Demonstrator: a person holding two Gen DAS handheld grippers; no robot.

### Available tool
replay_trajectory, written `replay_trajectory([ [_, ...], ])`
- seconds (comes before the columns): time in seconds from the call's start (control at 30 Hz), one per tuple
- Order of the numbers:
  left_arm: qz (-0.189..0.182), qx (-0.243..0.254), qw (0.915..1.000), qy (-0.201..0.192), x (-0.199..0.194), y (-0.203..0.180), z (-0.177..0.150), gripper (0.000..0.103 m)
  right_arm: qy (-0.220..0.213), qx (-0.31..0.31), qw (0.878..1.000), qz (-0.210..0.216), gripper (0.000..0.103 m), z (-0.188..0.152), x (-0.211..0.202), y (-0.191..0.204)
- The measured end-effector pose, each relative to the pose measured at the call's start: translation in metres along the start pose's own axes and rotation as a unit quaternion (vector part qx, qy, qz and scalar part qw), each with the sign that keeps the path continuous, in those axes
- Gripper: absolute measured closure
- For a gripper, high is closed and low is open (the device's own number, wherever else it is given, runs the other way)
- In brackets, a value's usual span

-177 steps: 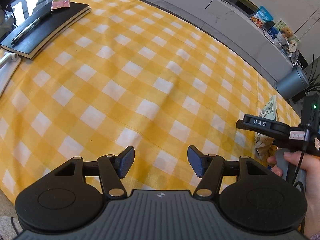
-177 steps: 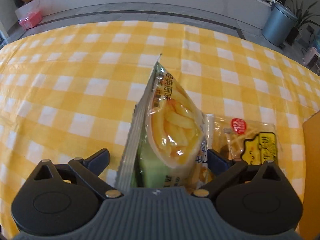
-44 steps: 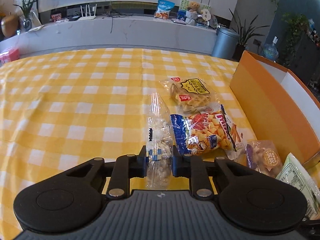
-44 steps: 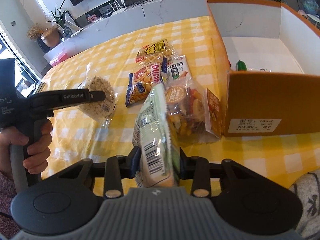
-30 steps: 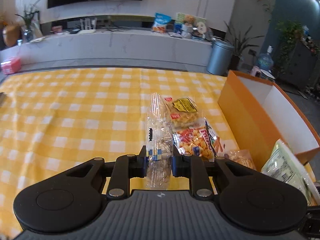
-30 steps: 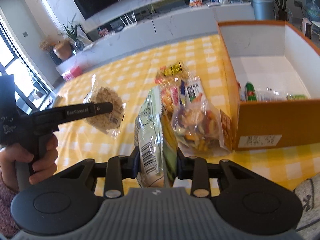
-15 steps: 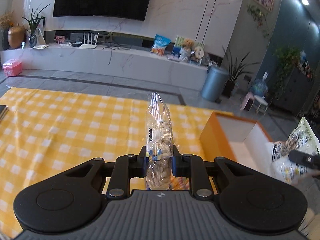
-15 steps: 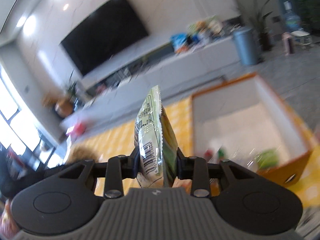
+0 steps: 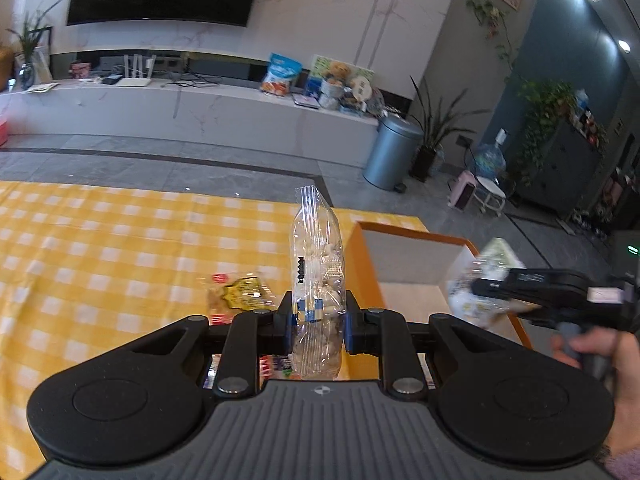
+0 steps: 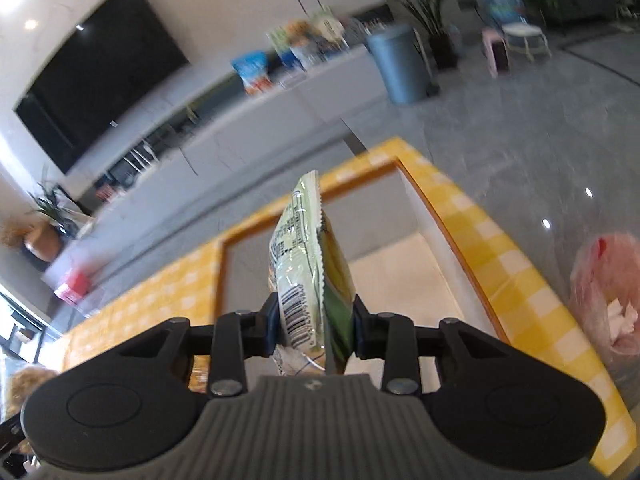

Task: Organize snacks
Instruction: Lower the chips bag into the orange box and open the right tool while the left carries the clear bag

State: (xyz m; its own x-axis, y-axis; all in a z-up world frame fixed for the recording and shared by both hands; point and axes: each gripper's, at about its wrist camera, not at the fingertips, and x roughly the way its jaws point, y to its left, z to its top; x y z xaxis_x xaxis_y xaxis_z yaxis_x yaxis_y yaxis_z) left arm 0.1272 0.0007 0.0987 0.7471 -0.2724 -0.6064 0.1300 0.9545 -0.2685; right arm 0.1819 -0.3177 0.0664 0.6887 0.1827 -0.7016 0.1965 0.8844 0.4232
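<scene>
My left gripper point(image 9: 318, 322) is shut on a clear bag of pale snacks point(image 9: 317, 268), held upright above the yellow checked table. Just right of it stands the orange box point(image 9: 360, 264) with white inner walls. My right gripper point(image 10: 314, 330) is shut on a green chips bag point(image 10: 306, 256) and hangs over the open orange box point(image 10: 436, 208). In the left wrist view the right gripper point(image 9: 476, 288) shows at the right, over the box, with the chips bag point(image 9: 480, 276) blurred in it. A yellow-labelled snack pack point(image 9: 240, 294) lies on the cloth left of the box.
More snack packs point(image 9: 276, 364) peek out under my left fingers. A hand point(image 9: 616, 360) holds the right gripper's handle. A pink plastic bag point(image 10: 604, 292) sits on the floor past the table's right edge. A grey bin point(image 9: 390, 152) and a long white counter point(image 9: 192, 108) stand beyond the table.
Both grippers have risen and swung towards the orange box, still holding their bags. The right one now hangs over the box opening, rolled to one side.
</scene>
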Motion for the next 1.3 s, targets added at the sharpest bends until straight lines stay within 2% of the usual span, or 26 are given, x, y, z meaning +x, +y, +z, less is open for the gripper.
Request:
replay_trajectory([
  [0.13,-0.008,0.022,0.9997,-0.003,0.018,-0.019,-0.007,0.078,0.023,0.024,0.999,0.037,0.070,-0.004,0.035,-0.008],
  [0.27,-0.006,0.009,0.9999,0.011,0.036,-0.021,-0.012,0.078,0.063,0.048,0.997,0.026,0.070,-0.013,0.067,-0.015],
  [0.37,-0.002,0.001,0.9997,0.025,0.047,-0.020,-0.012,0.078,0.082,0.059,0.994,0.037,0.070,-0.015,0.081,-0.018],
  [0.53,0.010,-0.007,0.9991,0.041,0.050,-0.020,-0.018,0.078,0.085,0.045,0.995,0.028,0.070,-0.015,0.089,-0.014],
  [0.67,0.017,-0.009,0.9989,0.043,0.046,-0.024,-0.019,0.078,0.091,0.060,0.994,0.030,0.069,-0.016,0.094,-0.019],
  [0.77,0.027,-0.002,0.9986,0.045,0.042,-0.029,-0.019,0.078,0.109,0.051,0.993,0.007,0.062,-0.017,0.098,-0.017],
  [0.83,0.032,0.010,0.9982,0.050,0.039,-0.033,-0.018,0.078,0.114,0.045,0.992,-0.009,0.047,-0.016,0.089,-0.016],
  [0.97,0.047,0.030,0.9976,0.042,0.028,-0.042,-0.013,0.078,0.058,0.019,0.998,-0.031,0.042,-0.009,0.055,-0.012],
  [1.07,0.055,0.049,0.9968,0.030,0.022,-0.051,-0.006,0.078,-0.023,-0.004,0.998,-0.057,0.040,-0.004,0.022,-0.008],
  [1.13,0.049,0.062,0.9965,0.025,0.021,-0.059,0.001,0.078,-0.063,0.000,0.997,-0.044,0.038,-0.002,0.003,-0.013],
  [1.2,0.039,0.076,0.9961,0.023,0.024,-0.069,0.010,0.078,-0.082,0.016,0.996,-0.028,0.037,0.000,-0.009,-0.023],
  [1.3,0.014,0.089,0.9957,0.023,0.034,-0.085,0.019,0.077,-0.090,0.035,0.995,-0.028,0.037,0.002,-0.019,-0.038],
])
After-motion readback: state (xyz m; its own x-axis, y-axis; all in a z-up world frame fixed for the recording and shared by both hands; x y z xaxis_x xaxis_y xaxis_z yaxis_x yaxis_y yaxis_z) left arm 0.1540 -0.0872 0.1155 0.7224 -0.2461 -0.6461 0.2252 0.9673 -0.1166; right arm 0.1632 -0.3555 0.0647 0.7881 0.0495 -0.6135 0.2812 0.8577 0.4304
